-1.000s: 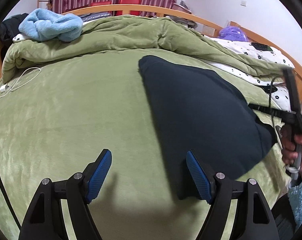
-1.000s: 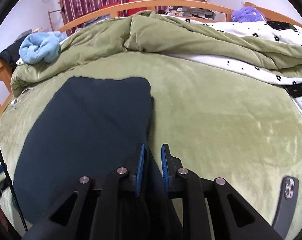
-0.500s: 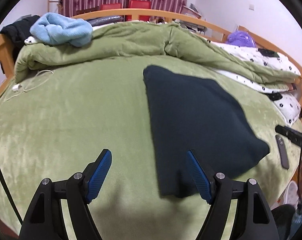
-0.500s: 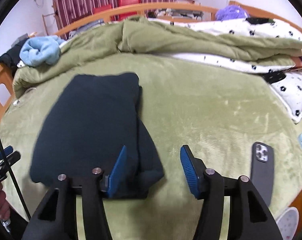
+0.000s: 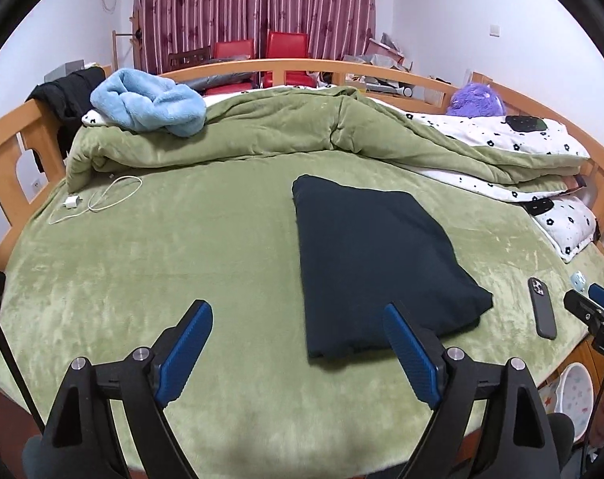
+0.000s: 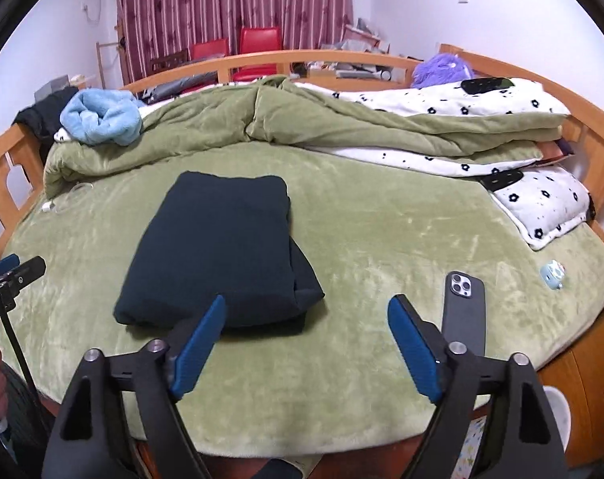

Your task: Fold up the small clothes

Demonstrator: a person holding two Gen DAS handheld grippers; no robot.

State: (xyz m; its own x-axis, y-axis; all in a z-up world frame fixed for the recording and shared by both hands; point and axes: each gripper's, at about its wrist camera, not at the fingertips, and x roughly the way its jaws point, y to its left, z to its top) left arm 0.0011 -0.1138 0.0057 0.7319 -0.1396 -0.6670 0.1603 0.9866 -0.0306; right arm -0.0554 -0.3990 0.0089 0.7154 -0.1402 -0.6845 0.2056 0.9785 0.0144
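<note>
Your left gripper (image 5: pixel 298 343) had its jaws spread wide and held nothing; the blue pads (image 5: pixel 186 349) hung above the near edge of the bed, the right-hand pad just in front of the garment's near corner. Your right gripper (image 6: pixel 305 339) was likewise wide apart and empty, its left pad overlapping the near hem of the garment in that view, though whether it touched the cloth could not be told.

The folded dark navy garment (image 5: pixel 373 255) lay flat on the green plush blanket (image 5: pixel 162 247), a neat rectangle with its long side running away from you. From the right wrist view the garment (image 6: pixel 222 247) showed a second layer peeking out along its right edge. To its right, apart from it, a dark smartphone (image 6: pixel 463 303) lay face down on the blanket, and farther right sat a small pale-blue case (image 6: pixel 553 274).

Beyond the garment you had a rumpled green duvet (image 5: pixel 286 131) heaped across the bed, with a light blue fleece (image 5: pixel 150 101) on top at the left. A white charger and cable (image 5: pixel 98 199) lay on the blanket near the left rail. A flower-print pillow (image 6: pixel 541 207) rested at the right.
</note>
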